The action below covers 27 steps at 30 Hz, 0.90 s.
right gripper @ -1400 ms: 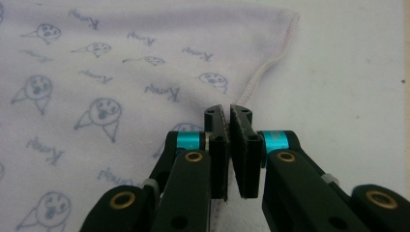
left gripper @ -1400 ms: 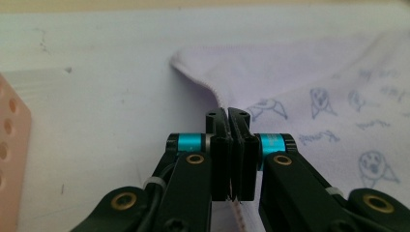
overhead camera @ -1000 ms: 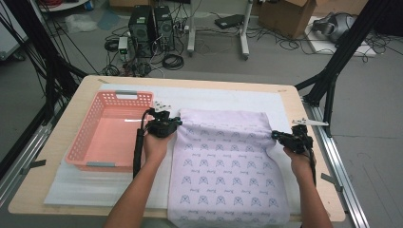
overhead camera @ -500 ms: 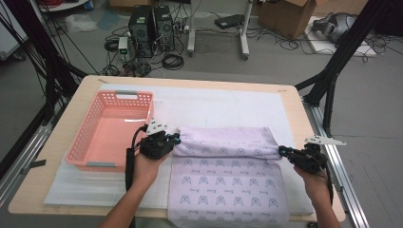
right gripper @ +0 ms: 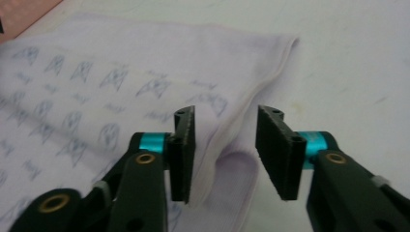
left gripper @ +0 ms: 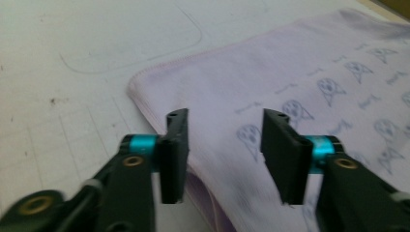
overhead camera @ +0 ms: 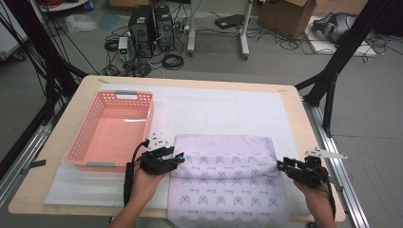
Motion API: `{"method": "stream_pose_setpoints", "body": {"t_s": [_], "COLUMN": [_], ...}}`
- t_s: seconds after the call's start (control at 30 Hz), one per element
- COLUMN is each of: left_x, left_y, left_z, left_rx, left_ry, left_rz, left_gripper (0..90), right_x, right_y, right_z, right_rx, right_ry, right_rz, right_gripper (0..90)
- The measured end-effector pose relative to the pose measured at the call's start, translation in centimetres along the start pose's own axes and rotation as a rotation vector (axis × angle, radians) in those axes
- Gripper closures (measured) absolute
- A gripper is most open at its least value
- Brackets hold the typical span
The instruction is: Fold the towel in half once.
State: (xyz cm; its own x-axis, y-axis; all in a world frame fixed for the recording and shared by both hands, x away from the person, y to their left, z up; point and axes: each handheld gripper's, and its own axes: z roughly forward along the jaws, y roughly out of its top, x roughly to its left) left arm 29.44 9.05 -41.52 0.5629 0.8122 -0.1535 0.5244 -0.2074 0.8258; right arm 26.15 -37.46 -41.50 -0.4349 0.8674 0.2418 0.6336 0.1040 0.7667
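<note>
Spreading wide, my left gripper's fingers hold nothing, poised over the folded cloth's left edge. My right gripper's fingers gape equally empty over its right edge. That lilac cloth lies on the bench, beside the pink basket.

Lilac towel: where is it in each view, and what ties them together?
High view: lilac towel lies bottom centre, between both claws.
Left gripper view: right half, its corner nearest the claw.
Right gripper view: left and centre.
Shared landmark: the towel's folded edge, over the white mat.
</note>
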Motion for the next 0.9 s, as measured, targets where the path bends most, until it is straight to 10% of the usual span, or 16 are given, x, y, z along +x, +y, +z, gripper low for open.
{"method": "stream_pose_setpoints", "body": {"t_s": [0.47, 0.63, 0.9], "left_x": [2.1, 1.8, 1.5], "left_y": [1.4, 0.8, 1.8], "left_z": [5.9, 5.6, 2.9], "left_rx": [0.169, 0.144, 0.001], "left_ry": [0.082, 0.099, 0.028], "left_rz": [-0.024, 0.022, -0.032], "left_gripper": [47.0, 81.2, 84.6], "right_x": [-0.2, 0.5, 0.4], "right_y": [3.7, 3.4, 3.4], "right_z": [7.4, 8.1, 5.4], "right_rx": [0.169, 0.187, 0.084], "right_ry": [-0.155, -0.165, -0.122], "right_rz": [-0.021, -0.101, -0.102], "right_gripper": [49.2, 82.2, 84.3]}}
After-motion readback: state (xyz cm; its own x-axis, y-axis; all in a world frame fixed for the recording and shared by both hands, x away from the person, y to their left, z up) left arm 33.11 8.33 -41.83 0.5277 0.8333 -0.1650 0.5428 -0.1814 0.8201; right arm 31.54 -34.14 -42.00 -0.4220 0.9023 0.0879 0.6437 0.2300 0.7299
